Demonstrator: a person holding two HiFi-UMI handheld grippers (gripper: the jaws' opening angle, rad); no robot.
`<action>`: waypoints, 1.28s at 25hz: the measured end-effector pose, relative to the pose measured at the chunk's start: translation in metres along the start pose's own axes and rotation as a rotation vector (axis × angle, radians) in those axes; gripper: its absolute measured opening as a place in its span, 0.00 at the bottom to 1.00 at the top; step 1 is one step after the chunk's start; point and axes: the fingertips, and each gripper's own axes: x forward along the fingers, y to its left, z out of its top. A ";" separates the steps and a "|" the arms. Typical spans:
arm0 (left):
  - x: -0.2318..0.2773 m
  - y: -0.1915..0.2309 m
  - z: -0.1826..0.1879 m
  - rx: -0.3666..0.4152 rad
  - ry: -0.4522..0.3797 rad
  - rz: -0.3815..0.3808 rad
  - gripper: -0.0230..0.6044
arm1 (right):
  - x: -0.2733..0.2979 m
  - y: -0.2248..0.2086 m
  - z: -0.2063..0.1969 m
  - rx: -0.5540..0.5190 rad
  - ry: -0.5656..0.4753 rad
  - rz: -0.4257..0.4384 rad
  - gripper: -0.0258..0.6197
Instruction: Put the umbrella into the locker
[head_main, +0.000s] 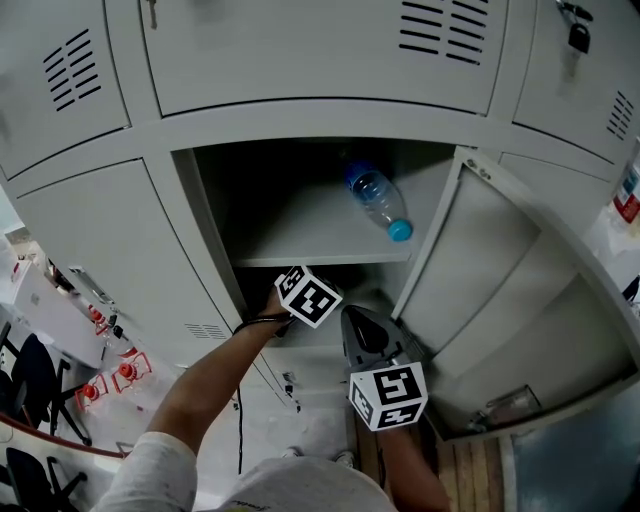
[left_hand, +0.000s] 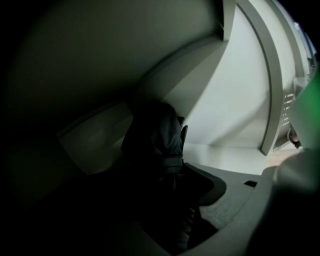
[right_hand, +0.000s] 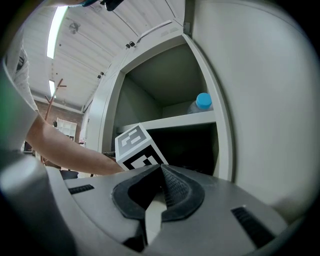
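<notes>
The folded dark umbrella (left_hand: 156, 137) lies in the shadowed lower compartment of the open locker (head_main: 215, 215), under its shelf (head_main: 320, 257). My left gripper (left_hand: 175, 176) is shut on the umbrella's near end. In the head view only that gripper's marker cube (head_main: 308, 297) shows at the compartment's mouth; the jaws and the umbrella are hidden inside. My right gripper (head_main: 358, 328) hangs just outside the opening, to the right of the left one. Its jaws (right_hand: 161, 171) are shut with nothing between them.
A clear bottle with a blue cap (head_main: 378, 200) lies on the upper shelf. The locker door (head_main: 520, 300) swings open to the right. Closed lockers surround the opening, one with a padlock (head_main: 578, 38). Chairs and clutter (head_main: 40, 380) stand at the left.
</notes>
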 end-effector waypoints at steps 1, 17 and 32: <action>0.001 0.000 0.000 0.006 0.004 0.003 0.47 | 0.000 0.001 -0.001 0.001 0.001 0.001 0.04; 0.012 -0.001 -0.010 0.087 0.073 0.049 0.47 | -0.008 0.000 -0.002 0.014 0.000 -0.012 0.04; 0.021 -0.008 -0.024 0.144 0.169 0.062 0.47 | -0.010 0.001 -0.009 0.016 0.022 -0.006 0.04</action>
